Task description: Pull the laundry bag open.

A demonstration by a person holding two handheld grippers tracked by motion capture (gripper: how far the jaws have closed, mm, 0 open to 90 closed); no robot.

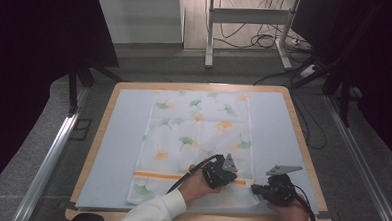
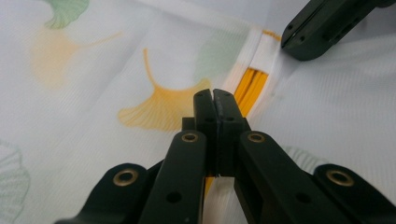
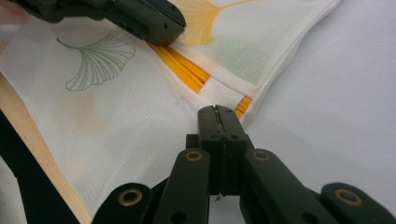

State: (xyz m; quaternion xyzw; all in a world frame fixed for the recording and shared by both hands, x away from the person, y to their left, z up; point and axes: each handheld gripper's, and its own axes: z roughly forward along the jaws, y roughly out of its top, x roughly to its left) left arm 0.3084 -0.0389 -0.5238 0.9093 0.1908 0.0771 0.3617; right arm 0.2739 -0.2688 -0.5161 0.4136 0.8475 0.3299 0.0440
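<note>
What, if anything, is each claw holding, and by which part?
Nothing. Both the left claw and the right claw are shut with no fabric visible between the jaws, tips by the orange stripe of the leaf-print cloth.

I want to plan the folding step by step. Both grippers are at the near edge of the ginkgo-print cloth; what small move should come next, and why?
Probably open the right gripper and close it on the cloth at its near right corner. Both it and the left gripper have jaws shut with no fabric visibly between them, and the cloth lies flat on the table, so nothing is gripped for a fold.
</note>
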